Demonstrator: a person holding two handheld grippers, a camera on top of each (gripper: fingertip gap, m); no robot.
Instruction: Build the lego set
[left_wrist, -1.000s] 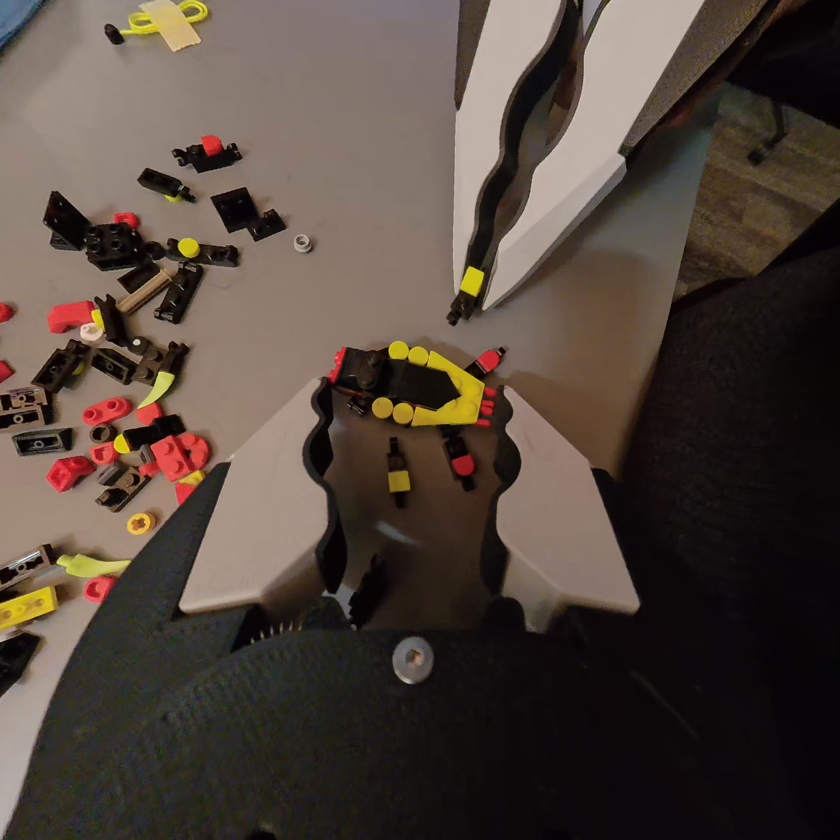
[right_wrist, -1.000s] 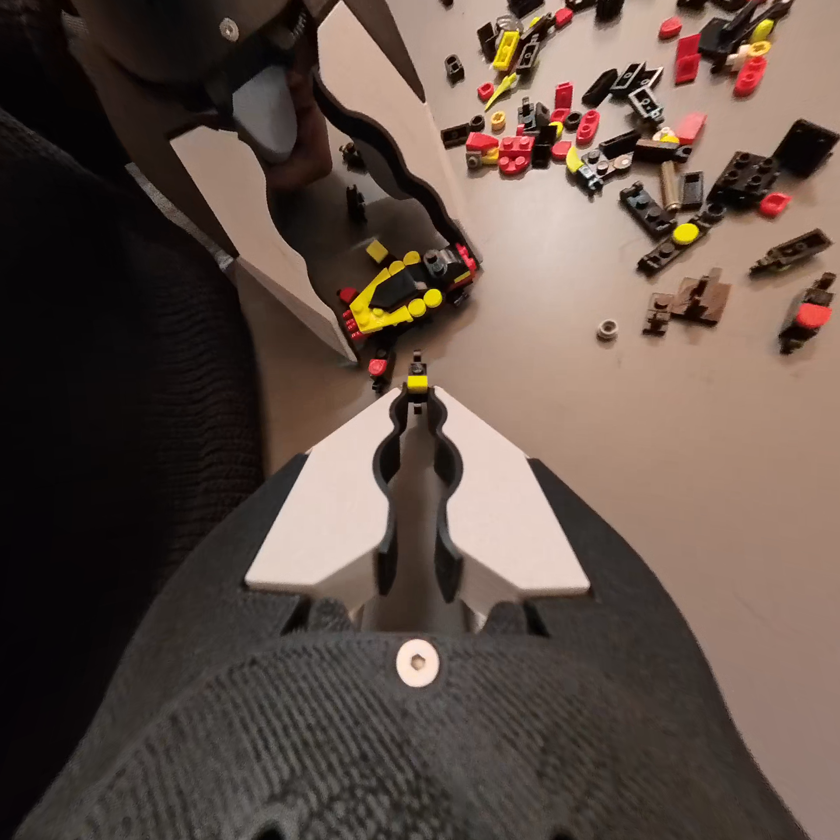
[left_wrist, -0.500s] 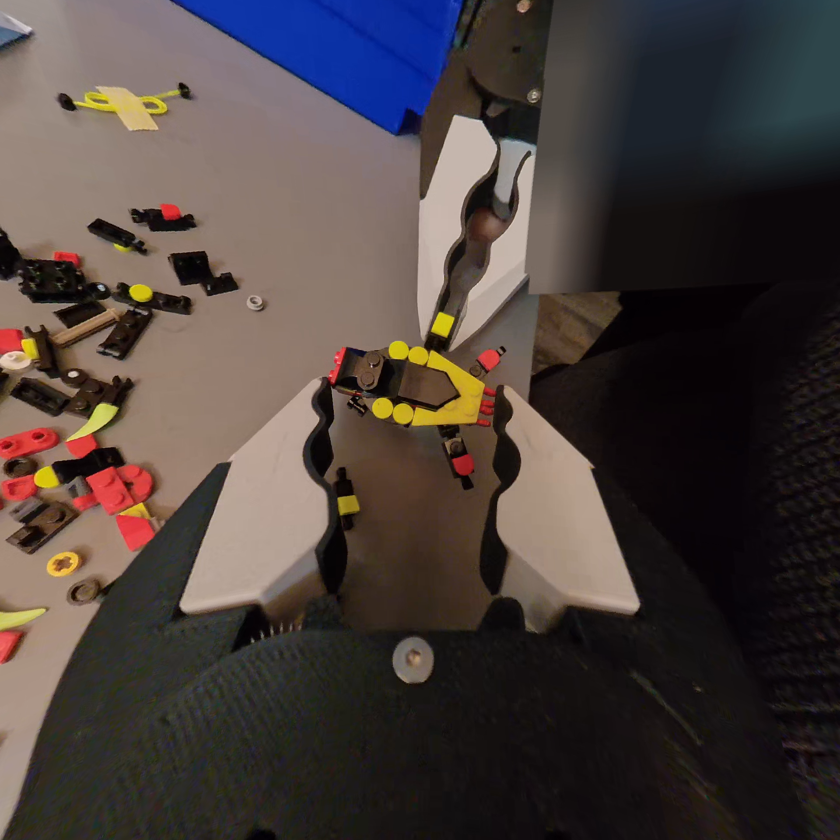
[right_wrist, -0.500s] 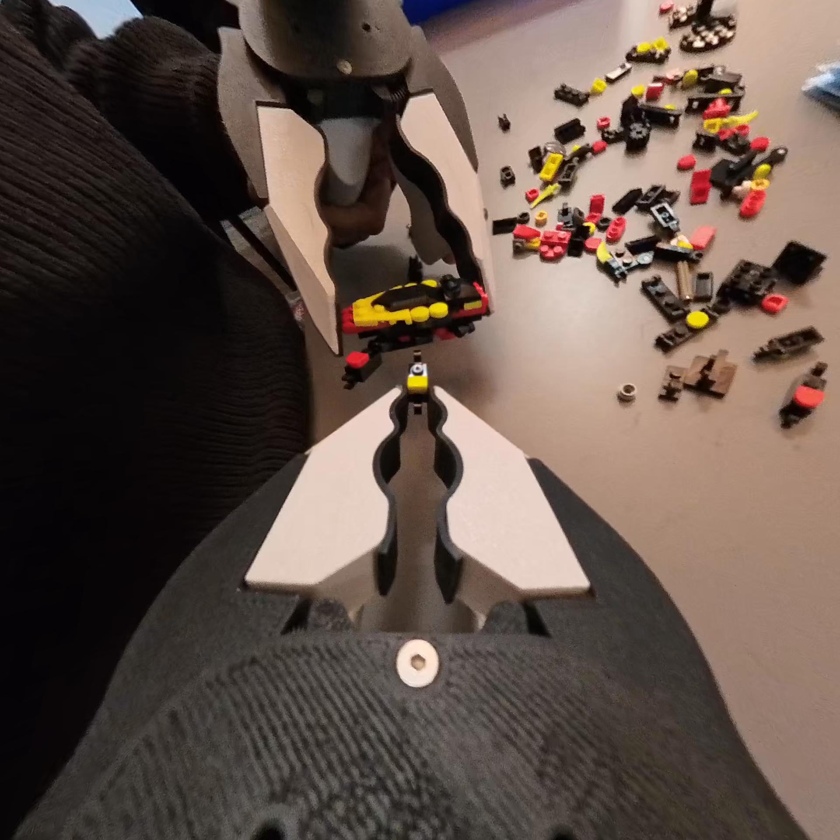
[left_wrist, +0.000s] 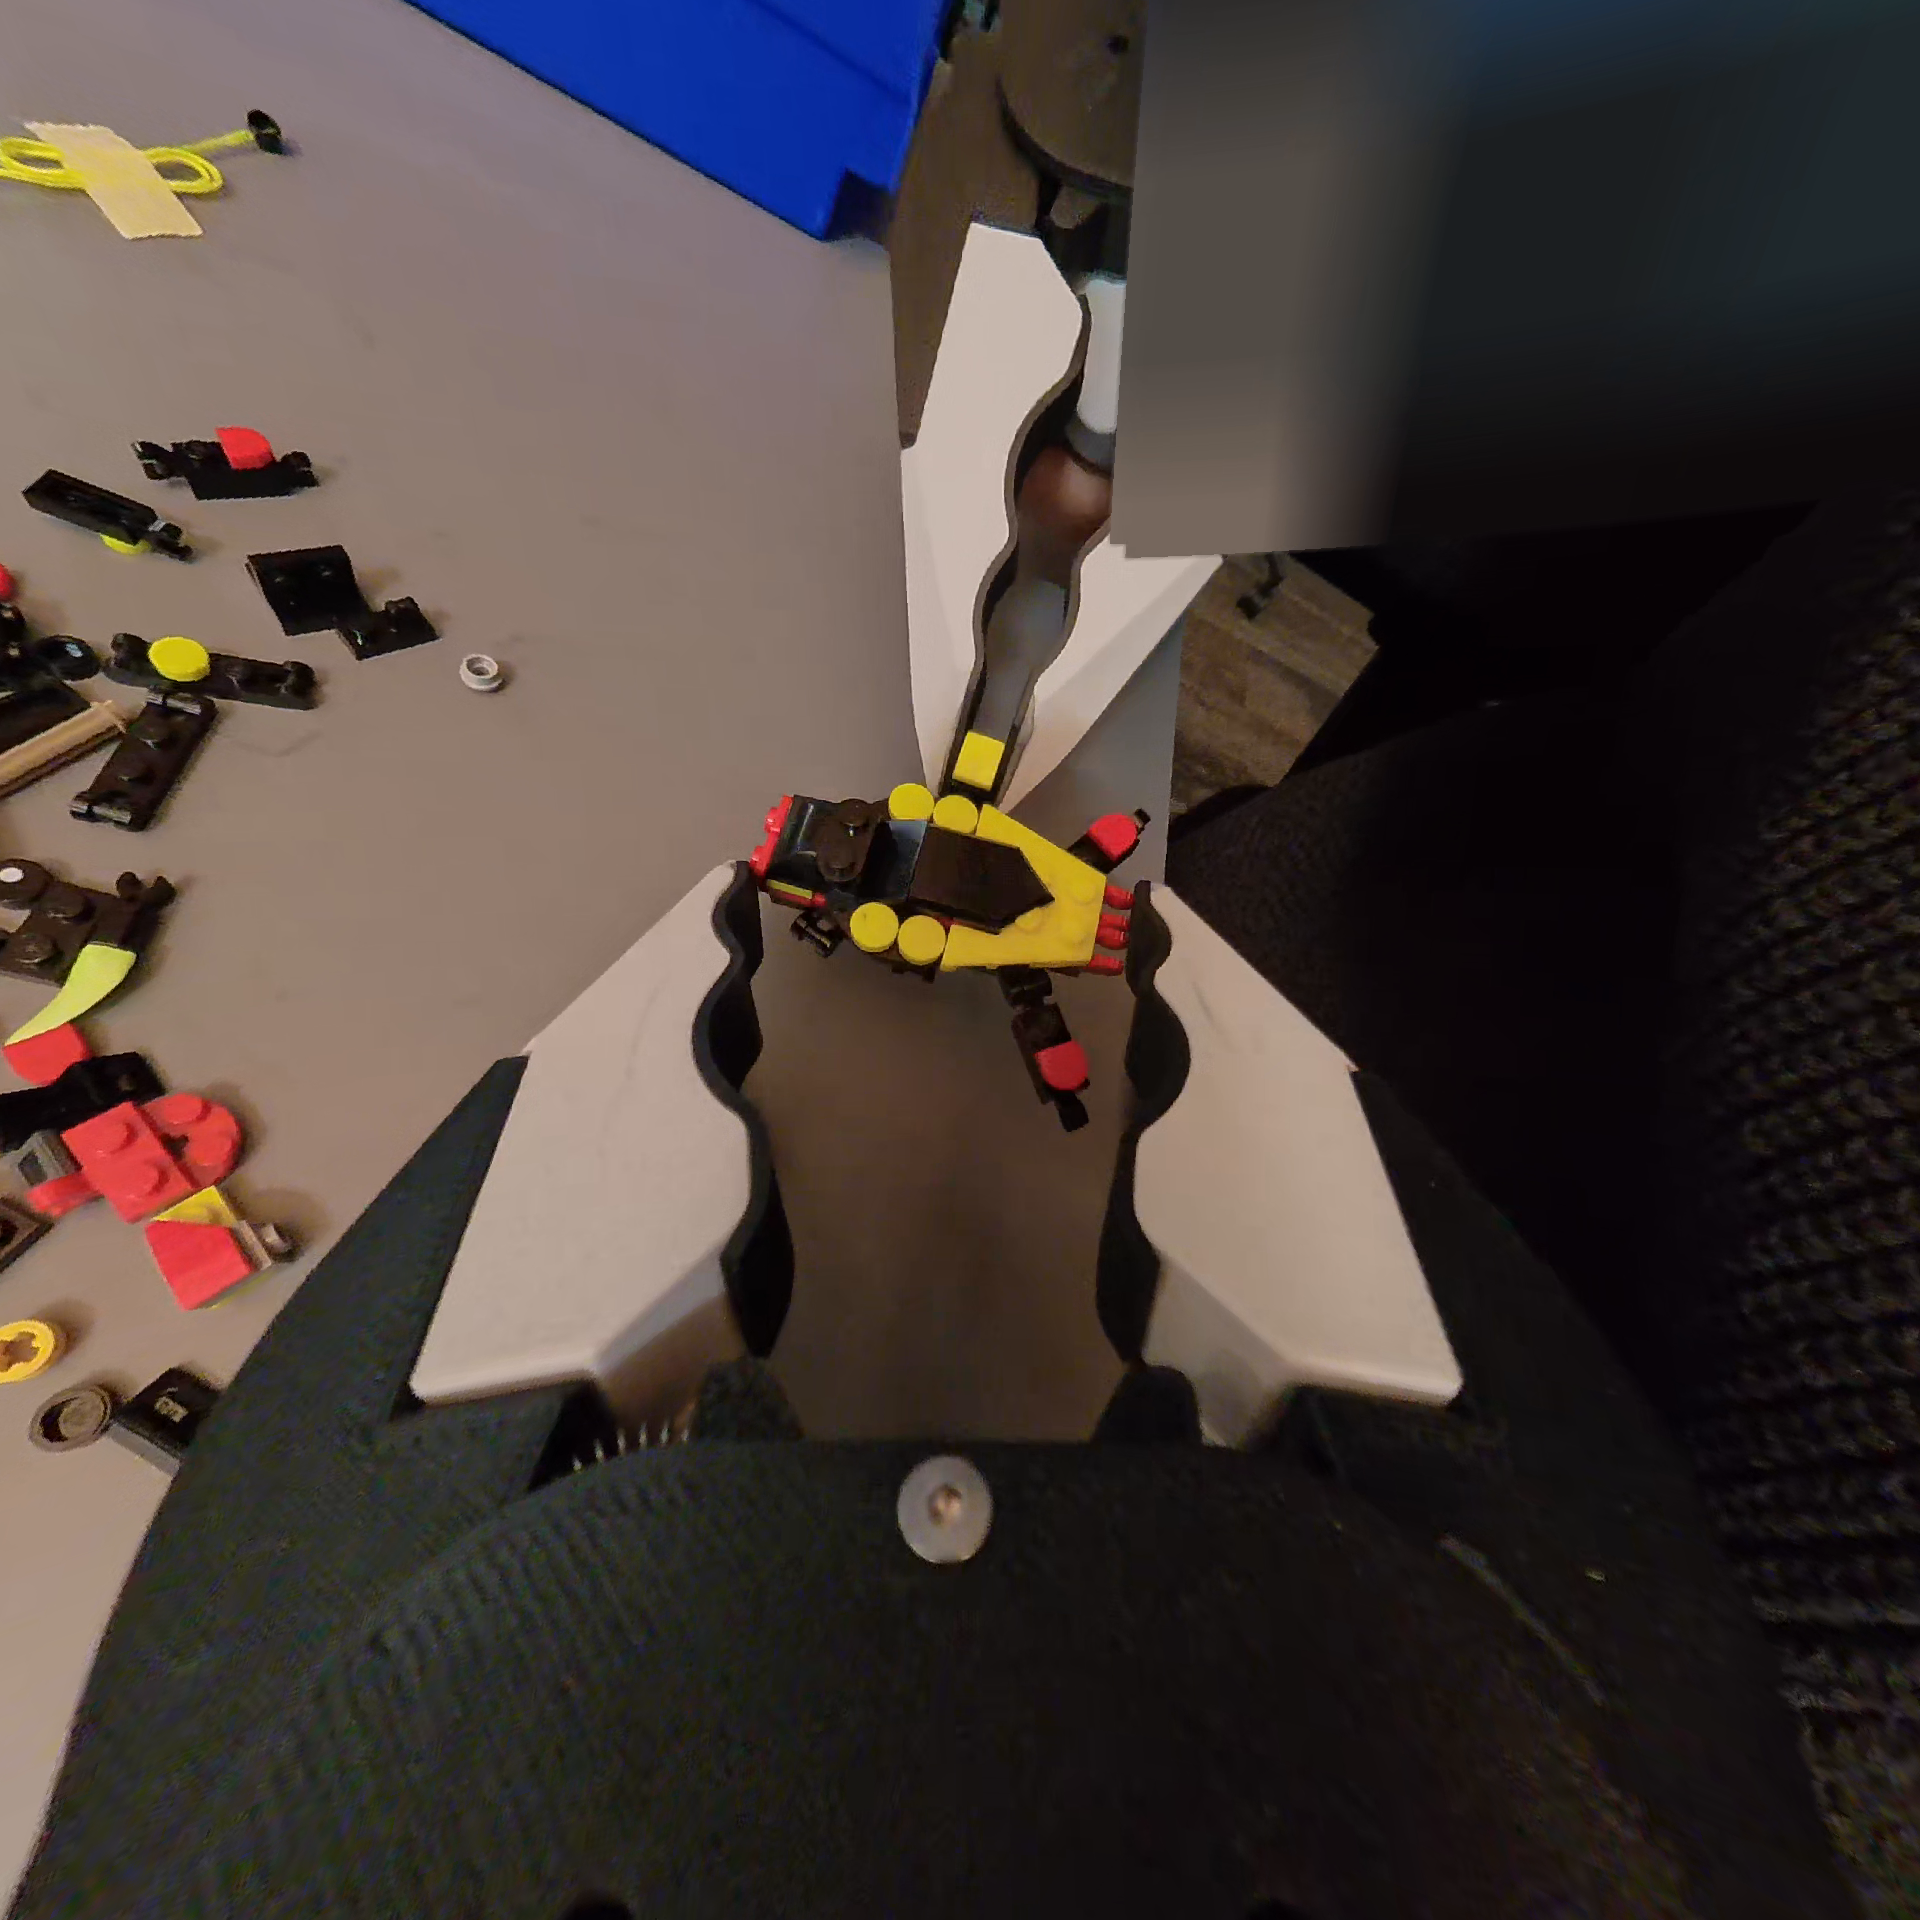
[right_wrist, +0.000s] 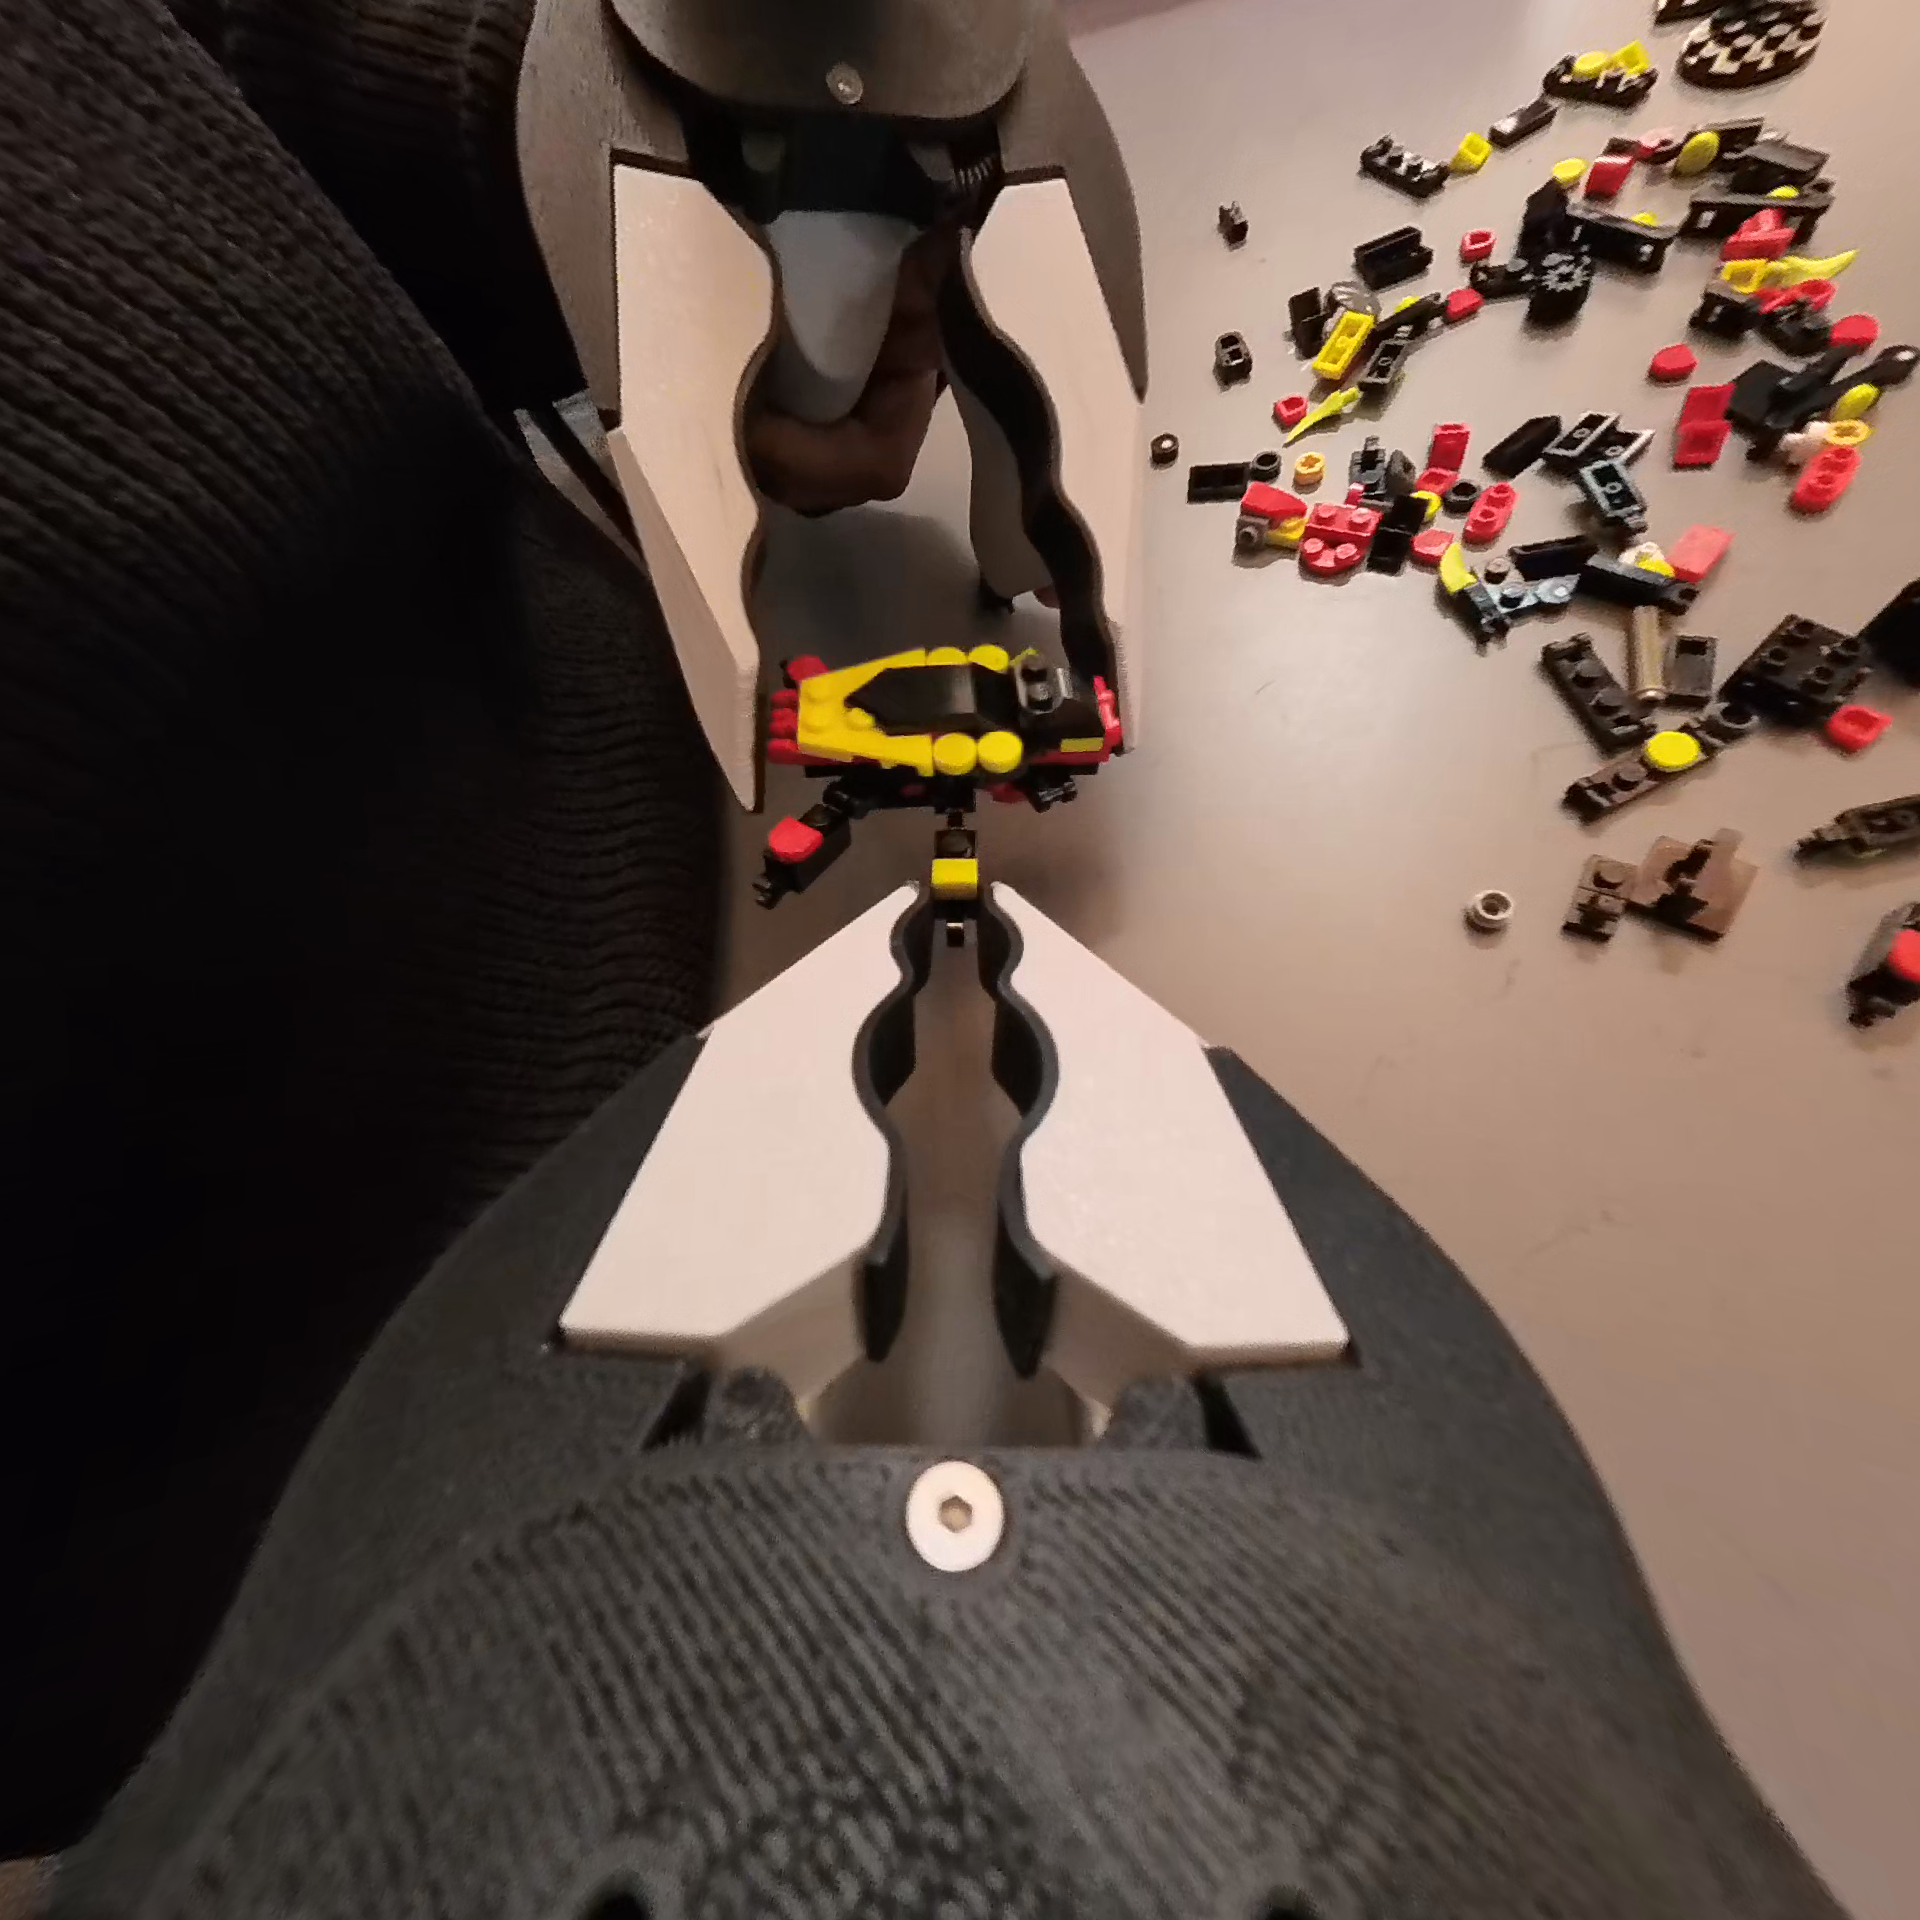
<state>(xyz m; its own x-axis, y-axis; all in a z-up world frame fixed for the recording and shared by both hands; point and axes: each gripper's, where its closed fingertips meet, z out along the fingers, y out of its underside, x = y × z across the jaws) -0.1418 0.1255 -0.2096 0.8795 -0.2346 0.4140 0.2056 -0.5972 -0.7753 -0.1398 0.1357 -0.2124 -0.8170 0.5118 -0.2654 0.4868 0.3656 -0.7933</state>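
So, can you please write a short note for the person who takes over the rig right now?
Left gripper: shut on the model, held above the table.
Right gripper: shut on a small yellow-black piece, its tip right at the model's side.
Done: model body built, with two red-tipped limbs attached.
Left: press this piece on; whether it is seated cannot be seen. Many loose parts wait on the table.

Blue bin (left_wrist: 717, 83) on grey table (left_wrist: 582, 416); taped yellow-green cord (left_wrist: 114, 171).
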